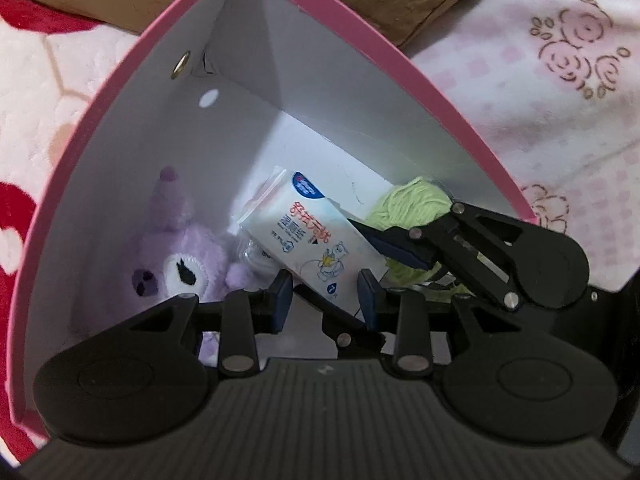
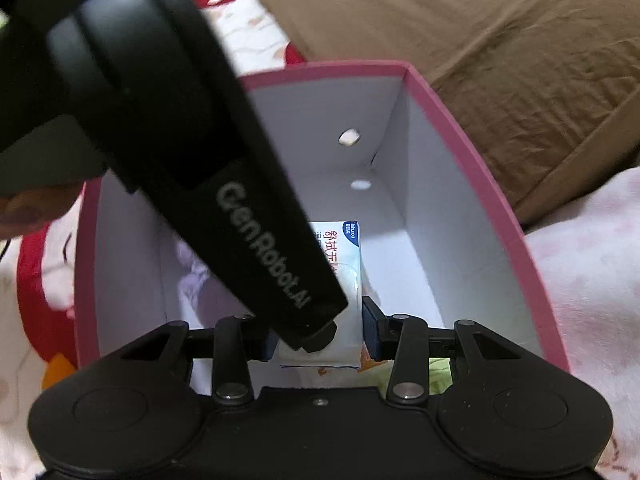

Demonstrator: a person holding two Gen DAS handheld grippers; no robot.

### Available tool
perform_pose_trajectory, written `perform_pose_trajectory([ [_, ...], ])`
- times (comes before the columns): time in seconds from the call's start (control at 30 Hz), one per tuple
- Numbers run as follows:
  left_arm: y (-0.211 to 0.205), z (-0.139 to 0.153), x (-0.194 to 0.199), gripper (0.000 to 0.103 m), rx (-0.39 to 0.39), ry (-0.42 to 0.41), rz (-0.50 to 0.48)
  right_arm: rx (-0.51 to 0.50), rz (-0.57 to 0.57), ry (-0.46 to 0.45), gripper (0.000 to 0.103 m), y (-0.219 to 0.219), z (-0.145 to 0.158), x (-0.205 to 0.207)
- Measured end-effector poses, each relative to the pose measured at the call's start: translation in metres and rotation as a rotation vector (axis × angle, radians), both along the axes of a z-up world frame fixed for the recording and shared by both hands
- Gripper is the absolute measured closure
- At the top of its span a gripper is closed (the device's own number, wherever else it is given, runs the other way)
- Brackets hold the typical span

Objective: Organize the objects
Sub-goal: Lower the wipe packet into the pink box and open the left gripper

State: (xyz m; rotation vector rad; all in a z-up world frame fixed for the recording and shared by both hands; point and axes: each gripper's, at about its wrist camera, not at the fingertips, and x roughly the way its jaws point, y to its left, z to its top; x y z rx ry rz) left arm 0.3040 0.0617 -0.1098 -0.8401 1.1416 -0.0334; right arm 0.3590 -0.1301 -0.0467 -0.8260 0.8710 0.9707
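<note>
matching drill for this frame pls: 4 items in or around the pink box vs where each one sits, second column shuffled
Things:
1. purple plush toy
2. wet-wipes pack
3. green yarn
4. brown cushion

Places:
A. between the right gripper's pads, in the pink box
B. outside the box, beyond its far wall
C. box floor, left corner in the left wrist view
D. box floor, behind the right gripper in the left wrist view

Pairs: 1-C, 2-A, 3-D, 4-B
</note>
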Motion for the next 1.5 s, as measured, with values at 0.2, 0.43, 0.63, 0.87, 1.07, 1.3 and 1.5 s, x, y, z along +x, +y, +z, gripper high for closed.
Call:
perform_pose_trajectory([
  [0.2, 0.011, -0.011, 0.0, 0.07, -0.127, 0.028, 0.042, -0.058, -0.009, -0.11, 0.034, 0.002, 0.002, -0.014],
  [0.43, 0.009, 0.013, -0.01, 0.07, -0.019, -0.058, -0.024, 0.067, -0.224, -0.165, 0.024, -0.026, 0.023, -0.03],
  [0.63, -0.011, 0.039, -0.007, 0.067, 0.395, -0.129, -0.107, 0.237, -0.516, -0.057, 0.026, -0.047, 0.034, -0.042],
  [0.87, -0.019, 0.039, 0.014, 0.062, 0.474, -0.15, -0.129, 0.324, -0.627, 0.055, 0.035, -0.046, 0.02, -0.052],
  [1.07, -0.02, 0.034, 0.0, 0.066, 0.43, -0.164, -0.118, 0.326, -0.653, 0.064, 0.048, -0.044, 0.0, -0.05],
  [1.3, -0.022, 0.032, -0.004, 0.076, 0.409, -0.155, -0.128, 0.326, -0.686, 0.146, 0.071, -0.042, -0.008, -0.033],
  [1.5, -0.02, 0.03, -0.008, 0.076, 0.382, -0.145, -0.104, 0.352, -0.749, 0.151, 0.074, -0.046, -0.006, -0.024],
])
